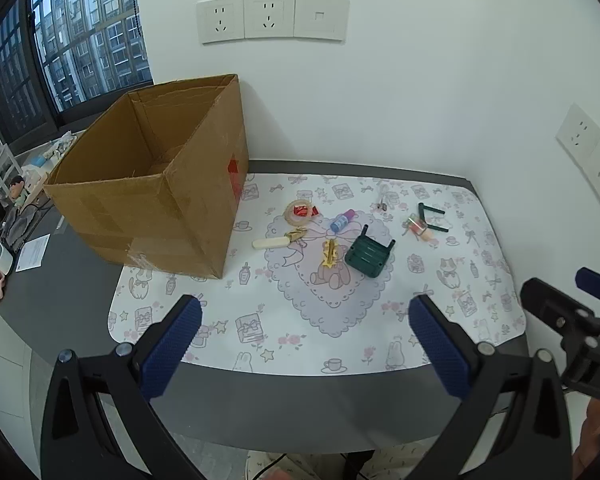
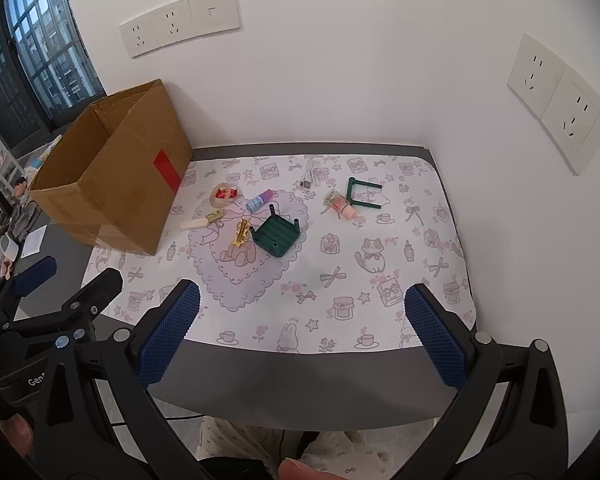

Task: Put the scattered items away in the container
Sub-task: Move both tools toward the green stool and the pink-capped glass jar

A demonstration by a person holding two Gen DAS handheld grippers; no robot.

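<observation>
The scattered items lie on a patterned mat (image 1: 340, 344) on the grey worktop (image 1: 300, 408), well ahead of both tools and touching neither. The left tool (image 1: 305, 340) and the right tool (image 2: 302, 334) both hover over the near edge of the worktop, each with its blue-padded jaws spread wide and nothing between them. One open cardboard box (image 1: 152, 184) stands at the left rear of the mat. Beside it sit one tape ring (image 1: 299, 213) with a red wrapper inside, one cream stick (image 1: 269, 243) with a gold end, one small blue-and-purple bottle (image 1: 342, 221), and one yellow clip (image 1: 330, 254). One dark green stool (image 1: 369, 257) lies upside down with four legs up. Farther right are one green frame (image 1: 432, 218) and one small jar (image 1: 419, 229) with a peach cap, touching it; one tiny metal piece (image 1: 382, 206) lies behind.
</observation>
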